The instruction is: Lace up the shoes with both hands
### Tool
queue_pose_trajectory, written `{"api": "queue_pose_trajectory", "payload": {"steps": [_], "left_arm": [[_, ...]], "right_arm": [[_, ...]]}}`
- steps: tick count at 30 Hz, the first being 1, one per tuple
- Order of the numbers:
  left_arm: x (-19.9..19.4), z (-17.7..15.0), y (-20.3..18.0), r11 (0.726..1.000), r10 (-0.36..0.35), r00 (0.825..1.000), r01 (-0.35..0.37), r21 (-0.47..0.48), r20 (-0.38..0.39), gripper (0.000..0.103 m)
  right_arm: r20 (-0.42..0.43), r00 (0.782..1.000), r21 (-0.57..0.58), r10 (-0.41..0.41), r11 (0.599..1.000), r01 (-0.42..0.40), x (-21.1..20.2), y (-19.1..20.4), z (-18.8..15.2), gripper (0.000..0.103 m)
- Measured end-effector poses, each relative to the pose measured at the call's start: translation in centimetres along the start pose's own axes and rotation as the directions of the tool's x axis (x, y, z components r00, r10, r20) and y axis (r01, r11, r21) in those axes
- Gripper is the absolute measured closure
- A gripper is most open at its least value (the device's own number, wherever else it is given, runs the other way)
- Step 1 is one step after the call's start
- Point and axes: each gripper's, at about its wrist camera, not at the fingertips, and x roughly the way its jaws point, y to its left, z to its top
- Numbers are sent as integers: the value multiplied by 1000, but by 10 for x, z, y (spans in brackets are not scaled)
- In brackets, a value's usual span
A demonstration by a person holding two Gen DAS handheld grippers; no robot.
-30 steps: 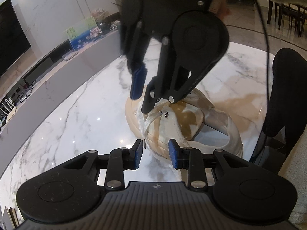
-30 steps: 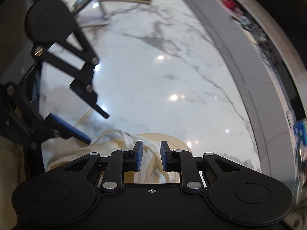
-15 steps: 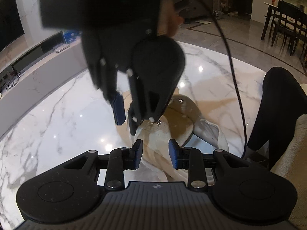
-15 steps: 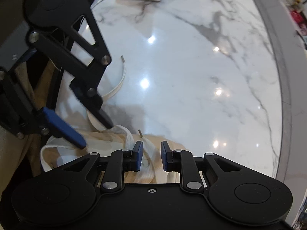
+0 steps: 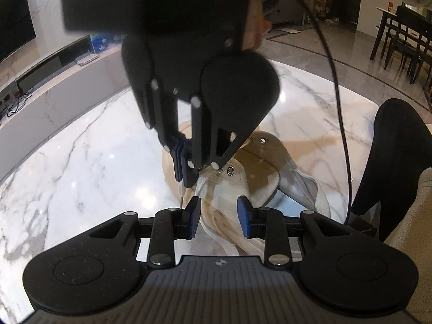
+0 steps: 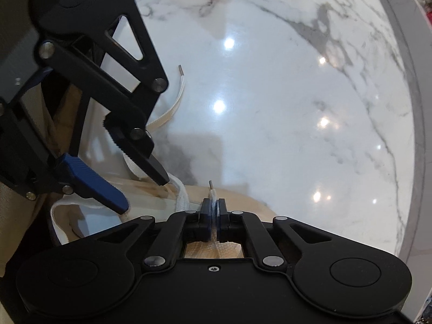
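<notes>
My right claw (image 6: 214, 210) has just pinched shut on the white lace (image 6: 213, 195), where half a second ago its jaws stood apart over the shoe. The flat lace runs between the pads, its metal tip (image 6: 210, 183) poking out just past them. I judge that end is secured and ready to be fed to the next eyelet (image 5: 230, 171), which sits right beside those closed jaws in the left view. My left claw (image 5: 218, 217) hangs narrowly open above the shoe, gripping nothing. The beige canvas shoe (image 5: 266, 172) lies directly under both claws on the marble table (image 6: 297, 94), tongue loose. The lace's other end (image 6: 180, 69) trails free beyond the left claw.
</notes>
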Motion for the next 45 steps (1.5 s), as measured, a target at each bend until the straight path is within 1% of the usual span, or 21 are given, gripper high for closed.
{"api": "queue_pose_trajectory", "payload": {"steps": [5, 9, 13, 14, 16, 19, 22, 24, 27, 28, 29, 32, 34, 40, 45], "left_arm": [[-3, 5, -8, 999, 13, 1000, -13, 29, 4, 75], [-2, 7, -16, 998, 26, 1000, -26, 49, -12, 75], [1, 9, -20, 997, 50, 998, -48, 56, -28, 75], [1, 9, -21, 997, 54, 998, -52, 56, -33, 75], [2, 11, -21, 997, 59, 998, -57, 53, -35, 75], [1, 14, -21, 997, 62, 998, -61, 48, -33, 75], [1, 16, -21, 997, 66, 997, -64, 45, -30, 75], [3, 18, -21, 997, 68, 997, -67, 44, -33, 75], [7, 20, -24, 997, 63, 997, -61, 44, -44, 75], [7, 21, -24, 997, 61, 997, -59, 44, -46, 80], [8, 21, -25, 998, 55, 997, -53, 41, -49, 87], [8, 23, -23, 998, 59, 997, -57, 34, -59, 92], [8, 23, -21, 999, 47, 997, -45, 23, -62, 95], [6, 22, -16, 999, 48, 996, -48, -3, -71, 95], [5, 18, -7, 998, 32, 997, -36, -50, -74, 95]], "right_arm": [[63, 994, 87, -89, 993, 83, -25, 6, -15, 101], [114, 977, 221, -179, 963, 151, -49, 20, -40, 101], [149, 951, 354, -272, 913, 205, -69, 41, -67, 101], [153, 948, 367, -279, 907, 208, -70, 43, -70, 101], [167, 932, 436, -321, 872, 223, -79, 55, -86, 101], [174, 917, 499, -359, 835, 233, -82, 65, -99, 101], [193, 906, 536, -377, 814, 225, -82, 77, -107, 101], [204, 901, 546, -383, 809, 220, -80, 82, -109, 101], [246, 888, 574, -388, 797, 189, -79, 93, -113, 101], [258, 885, 579, -388, 795, 180, -78, 95, -112, 101], [270, 881, 583, -388, 794, 171, -77, 98, -111, 101], [288, 873, 591, -393, 791, 161, -74, 102, -110, 101], [305, 866, 604, -397, 784, 146, -72, 105, -111, 101], [334, 851, 641, -405, 759, 109, -65, 109, -117, 101], [364, 837, 660, -408, 747, 78, -61, 113, -119, 101]]}}
